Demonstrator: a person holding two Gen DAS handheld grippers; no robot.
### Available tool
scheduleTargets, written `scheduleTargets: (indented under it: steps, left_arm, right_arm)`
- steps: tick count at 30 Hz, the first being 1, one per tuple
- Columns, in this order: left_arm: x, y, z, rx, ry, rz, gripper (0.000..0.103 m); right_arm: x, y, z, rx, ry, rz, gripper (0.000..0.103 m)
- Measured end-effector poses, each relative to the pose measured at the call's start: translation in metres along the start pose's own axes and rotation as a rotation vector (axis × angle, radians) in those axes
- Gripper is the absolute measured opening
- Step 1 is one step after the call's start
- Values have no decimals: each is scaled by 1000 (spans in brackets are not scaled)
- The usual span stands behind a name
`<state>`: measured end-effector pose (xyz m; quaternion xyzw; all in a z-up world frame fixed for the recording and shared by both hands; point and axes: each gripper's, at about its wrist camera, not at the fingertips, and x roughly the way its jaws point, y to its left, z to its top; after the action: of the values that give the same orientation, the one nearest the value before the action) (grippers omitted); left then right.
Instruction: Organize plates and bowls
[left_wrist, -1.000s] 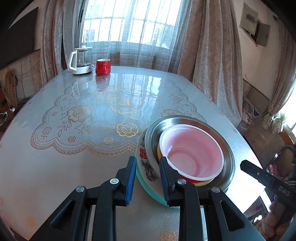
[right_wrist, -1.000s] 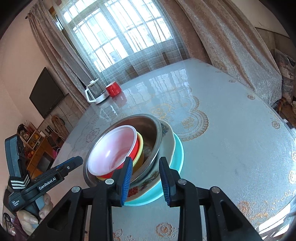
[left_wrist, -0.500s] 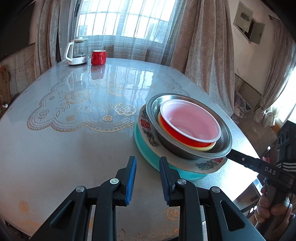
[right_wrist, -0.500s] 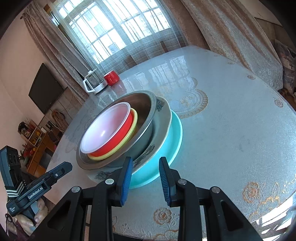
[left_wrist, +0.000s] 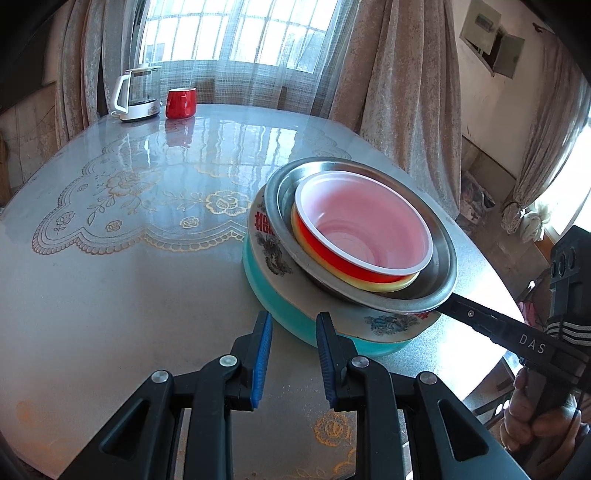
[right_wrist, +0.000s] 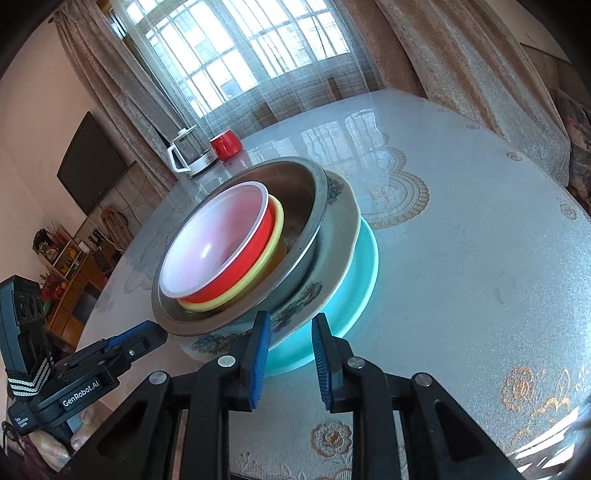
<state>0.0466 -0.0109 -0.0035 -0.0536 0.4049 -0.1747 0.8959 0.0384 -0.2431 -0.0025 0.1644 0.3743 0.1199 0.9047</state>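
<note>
The stack is sitting on the surface (left_wrist: 129, 288) near its front edge, nested as it was a second ago: the teal plate (left_wrist: 280, 317) at the bottom, the flowered plate (left_wrist: 269, 243) on it, then the steel bowl (left_wrist: 280, 192), the yellow bowl (left_wrist: 399, 284), the red bowl (left_wrist: 332, 251) and the pale translucent bowl (left_wrist: 369, 229) on top.

What is changing is how the tools are standing to it. A second ago the rims of the plates were reaching well in between each pair of pads. Now the left tool (left_wrist: 293, 321) is showing only the near edge of the teal plate between its tips, with a narrow gap and no pad pressing on it. The right tool (right_wrist: 291, 321) has just been closing its jaws. The plates' edge is lying between its pads too, and they are not gripping it.

Both cameras are looking at the stack from a lower angle than before. A hand (left_wrist: 532, 417) holding the right tool is now showing in the left view. The kettle (left_wrist: 136, 94) and red mug (left_wrist: 180, 103) are standing side by side at the far end, unmoved.
</note>
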Motion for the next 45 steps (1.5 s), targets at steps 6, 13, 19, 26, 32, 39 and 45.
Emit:
scheduleTargets:
  steps: [6,13,19,26,32,39,45]
  left_arm:
    - [0,1,4,-2,-4,20,25]
    - [1,2,1,-5,9,64,27]
    - [-2,4,-4,-12,12,127,34]
    - [-7,11,-8,-32,-3,208,38]
    - [-18,15,-9,-44,-50,285,42]
    - [-35,12,-5,-41,-126,342,46]
    - [-47,1,-5,-18,-198,361,52]
  right_arm:
    - [0,-1,0,7,11,12,23]
    - [0,-2,1,8,13,12,23]
    - [-3,3,-1,-20,12,1,26]
    - [-6,22,-9,-102,26,-27,26]
    - [-1,39,-19,-173,61,-34,26]
    - [-13,65,-17,-235,4,-38,28]
    - [-31,65,-3,-160,-149,-154,39]
